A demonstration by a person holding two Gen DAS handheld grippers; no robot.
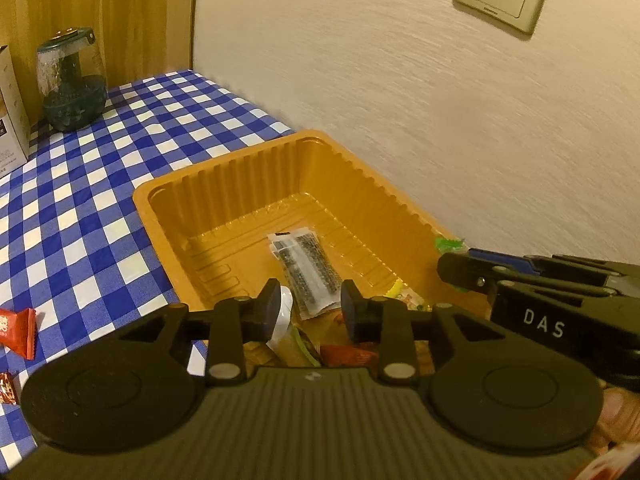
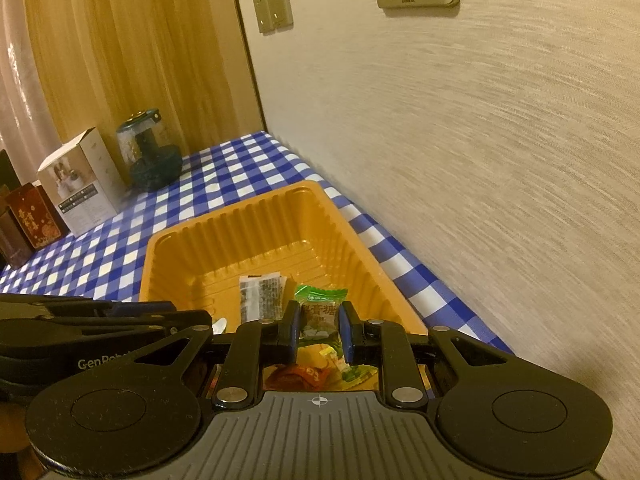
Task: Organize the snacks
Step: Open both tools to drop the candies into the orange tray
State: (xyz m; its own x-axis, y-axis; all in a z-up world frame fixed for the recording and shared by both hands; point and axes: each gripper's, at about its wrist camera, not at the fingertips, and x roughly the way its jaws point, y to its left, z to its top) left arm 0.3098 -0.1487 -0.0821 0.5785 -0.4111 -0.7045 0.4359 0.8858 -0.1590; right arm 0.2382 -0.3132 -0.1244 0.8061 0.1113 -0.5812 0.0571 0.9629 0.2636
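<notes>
Presently, your right tongs [image 2: 319,330] are clenched on a green-wrapped candy [image 2: 320,312], held above the near end of the orange tray [image 2: 176,240]. Your left tongs [image 1: 308,309] stand released over the same tray, nothing pinched; a white packet [image 1: 282,316] lies just beside one pad. Tray contents: black-and-white sachet [image 1: 306,268], assorted wrappers. On the checked worktop [image 1: 100,200]: red snack packet [image 1: 18,330], glass jar [image 1: 72,80].

tray [image 2: 224,236] on table [image 2: 224,164], snack packets [image 2: 262,294] inside, wall [image 2: 480,140] right
</notes>
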